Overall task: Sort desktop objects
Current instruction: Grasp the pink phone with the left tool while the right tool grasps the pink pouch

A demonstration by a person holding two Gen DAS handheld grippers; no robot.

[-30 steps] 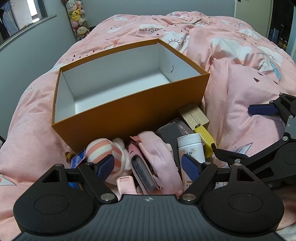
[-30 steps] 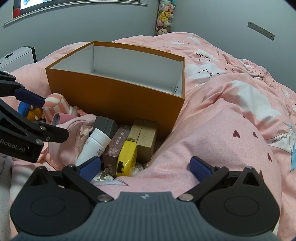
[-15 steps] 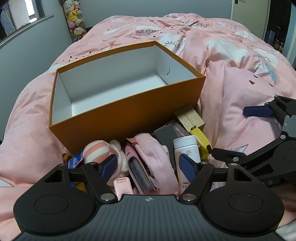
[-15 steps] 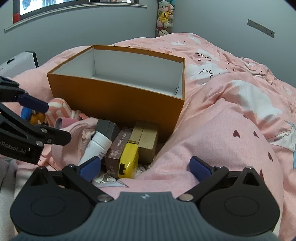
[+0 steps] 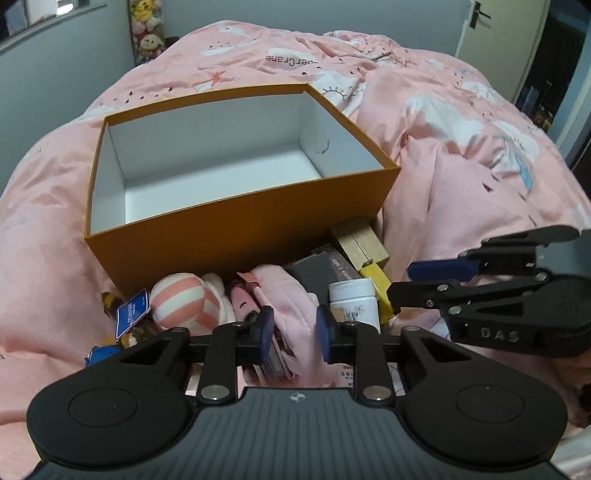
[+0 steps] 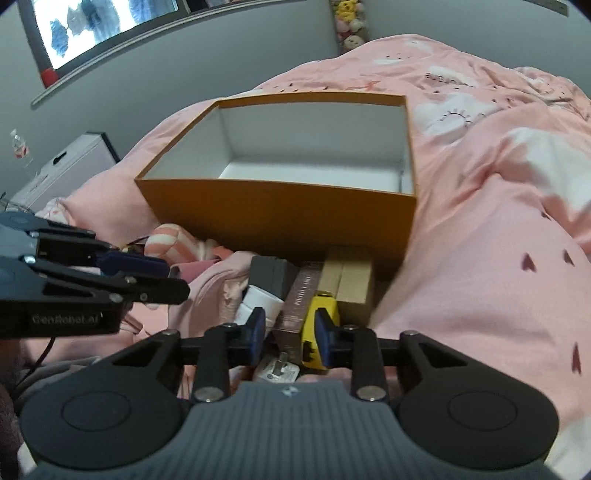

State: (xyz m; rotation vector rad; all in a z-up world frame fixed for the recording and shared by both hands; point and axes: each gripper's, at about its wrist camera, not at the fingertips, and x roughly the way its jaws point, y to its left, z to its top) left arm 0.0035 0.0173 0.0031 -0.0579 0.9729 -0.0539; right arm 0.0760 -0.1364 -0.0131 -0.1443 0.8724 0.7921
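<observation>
Here, an open orange cardboard box [image 5: 236, 236], white inside, sat on a bed covered by a pink duvet [image 5: 461, 155]. Against the box's near wall lay a pile of small objects. In the left wrist view these were, from left to right, a blue tag [image 5: 132, 314], a pink-and-white striped plush toy [image 5: 177, 301], a soft pink fabric item [image 5: 291, 295], a dark flat box [image 5: 314, 267], a white bottle [image 5: 354, 299], a yellow tape measure [image 5: 376, 280] and a tan cardboard box [image 5: 360, 240] at the orange box's near right corner.

The left gripper [image 5: 293, 326] pointed down at the pile; its fingers were closing, with the pink fabric item between the blue pads, though whether the pads pressed on it could not be told. The right gripper [image 6: 290, 330] was closing likewise, its fingers framing a brown printed box [image 6: 299, 306] and the tape measure; the right pad overlapped the yellow casing, yet actual contact could not be told. A white plug adapter [image 6: 275, 371] lay just below these fingers.

Each gripper appeared at the side of the other's view. Plush toys [image 5: 147, 27] stood by the far wall.
</observation>
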